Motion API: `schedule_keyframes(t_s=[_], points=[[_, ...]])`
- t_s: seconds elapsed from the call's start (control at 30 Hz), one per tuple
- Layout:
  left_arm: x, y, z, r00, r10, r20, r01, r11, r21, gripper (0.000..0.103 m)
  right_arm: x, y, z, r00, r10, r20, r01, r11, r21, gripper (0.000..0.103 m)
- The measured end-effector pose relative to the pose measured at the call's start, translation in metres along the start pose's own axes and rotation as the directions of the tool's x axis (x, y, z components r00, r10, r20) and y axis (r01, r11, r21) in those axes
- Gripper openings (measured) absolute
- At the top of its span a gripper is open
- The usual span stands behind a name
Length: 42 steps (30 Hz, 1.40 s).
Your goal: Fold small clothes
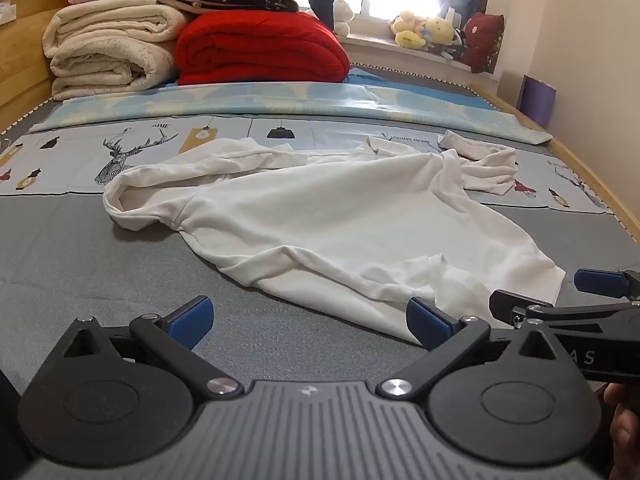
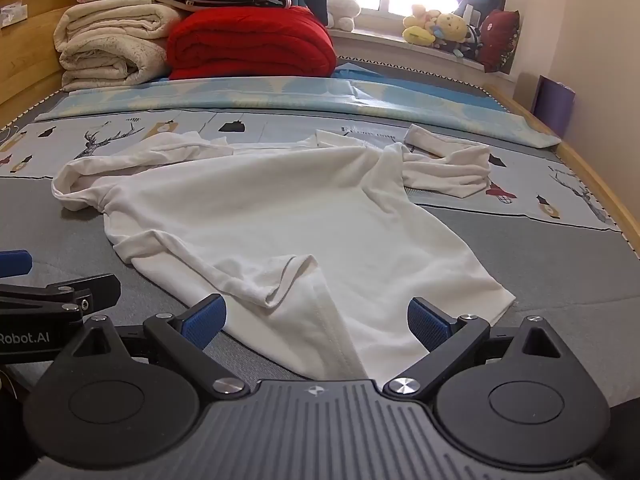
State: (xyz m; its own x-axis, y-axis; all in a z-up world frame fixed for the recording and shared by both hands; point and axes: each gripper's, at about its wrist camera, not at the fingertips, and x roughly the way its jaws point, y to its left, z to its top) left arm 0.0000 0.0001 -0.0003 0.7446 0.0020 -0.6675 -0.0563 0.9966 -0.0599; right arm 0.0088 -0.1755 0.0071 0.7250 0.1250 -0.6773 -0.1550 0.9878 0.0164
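Note:
A white long-sleeved shirt (image 1: 320, 224) lies rumpled on the grey bed surface, hem toward me, sleeves spread toward the far side; it also shows in the right wrist view (image 2: 280, 216). Its near hem is folded and creased. My left gripper (image 1: 308, 320) is open and empty, low over the grey cover at the shirt's near left hem. My right gripper (image 2: 316, 320) is open and empty, with the near hem lying between its fingers. The right gripper's fingers (image 1: 600, 282) show at the right edge of the left wrist view.
A patterned sheet (image 1: 240, 148) lies across the bed behind the shirt. Folded cream blankets (image 1: 108, 48) and a red quilt (image 1: 260, 48) are stacked at the headboard side. Stuffed toys (image 1: 428, 30) sit on the windowsill. A wooden bed rail (image 1: 592, 176) runs along the right.

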Motion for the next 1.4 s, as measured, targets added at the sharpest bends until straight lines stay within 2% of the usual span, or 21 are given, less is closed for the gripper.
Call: schedule_keyframes(t_s=[0.63, 0.7, 0.77, 0.8, 0.87, 1.0, 1.03, 1.13, 1.2, 1.23, 1.27, 1.3, 1.33, 1.4], points=[[0.005, 0.004, -0.001, 1.000, 0.002, 0.015, -0.002, 1.000, 0.009, 0.102, -0.005, 0.007, 0.001, 0.998, -0.038, 0.046, 0.040, 0.998, -0.042, 0.094], [0.002, 0.005, 0.001, 1.000, -0.003, 0.024, 0.003, 1.000, 0.001, 0.096, -0.006, 0.006, 0.002, 0.998, -0.034, 0.060, 0.036, 0.999, -0.037, 0.092], [0.001, 0.008, 0.004, 0.999, -0.010, 0.040, 0.010, 1.000, -0.005, 0.077, -0.008, 0.002, 0.005, 0.997, -0.023, 0.075, 0.024, 0.999, -0.024, 0.088], [0.001, 0.010, 0.006, 0.999, -0.013, 0.039, 0.013, 1.000, -0.009, 0.072, -0.009, -0.001, 0.006, 0.996, -0.019, 0.082, 0.020, 1.000, -0.013, 0.086], [0.003, 0.014, 0.007, 0.999, -0.018, 0.034, 0.018, 1.000, -0.020, 0.056, -0.009, -0.008, 0.009, 0.996, -0.016, 0.091, 0.015, 1.000, 0.013, 0.083], [0.001, 0.011, 0.011, 0.998, -0.033, 0.054, 0.033, 0.999, 0.002, 0.033, -0.008, -0.019, 0.013, 0.996, 0.020, 0.093, -0.024, 0.999, 0.047, 0.062], [0.000, 0.010, 0.013, 0.998, -0.039, 0.057, 0.039, 0.999, 0.011, 0.025, -0.008, -0.020, 0.014, 0.995, 0.034, 0.095, -0.039, 0.998, 0.051, 0.060], [-0.005, 0.006, 0.021, 0.997, -0.056, 0.059, 0.054, 0.998, 0.043, 0.019, -0.009, -0.022, 0.018, 0.990, 0.083, 0.113, -0.090, 0.994, 0.056, 0.059], [-0.008, 0.005, 0.034, 0.996, -0.075, 0.057, 0.072, 0.996, 0.059, 0.019, -0.011, -0.021, 0.023, 0.984, 0.113, 0.141, -0.119, 0.992, 0.036, 0.059], [-0.006, 0.007, 0.042, 0.995, -0.092, 0.028, 0.090, 0.994, 0.058, 0.019, -0.013, -0.022, 0.026, 0.979, 0.123, 0.162, -0.129, 0.991, 0.025, 0.063], [-0.006, 0.005, 0.051, 0.995, -0.092, 0.036, 0.089, 0.992, 0.092, 0.019, -0.014, -0.022, 0.031, 0.975, 0.127, 0.184, -0.132, 0.991, 0.015, 0.067], [-0.004, 0.005, 0.063, 0.993, -0.114, 0.032, 0.110, 0.988, 0.112, 0.019, -0.015, -0.023, 0.036, 0.972, 0.125, 0.200, -0.129, 0.992, 0.008, 0.077], [-0.002, 0.010, 0.073, 0.988, -0.153, 0.019, 0.151, 0.984, 0.094, 0.019, -0.015, -0.026, 0.044, 0.967, 0.128, 0.220, -0.132, 0.991, 0.004, 0.081], [0.007, 0.017, 0.100, 0.984, -0.178, 0.012, 0.175, 0.978, 0.111, 0.018, -0.010, -0.032, 0.062, 0.959, 0.141, 0.248, -0.139, 0.990, -0.022, 0.081]])
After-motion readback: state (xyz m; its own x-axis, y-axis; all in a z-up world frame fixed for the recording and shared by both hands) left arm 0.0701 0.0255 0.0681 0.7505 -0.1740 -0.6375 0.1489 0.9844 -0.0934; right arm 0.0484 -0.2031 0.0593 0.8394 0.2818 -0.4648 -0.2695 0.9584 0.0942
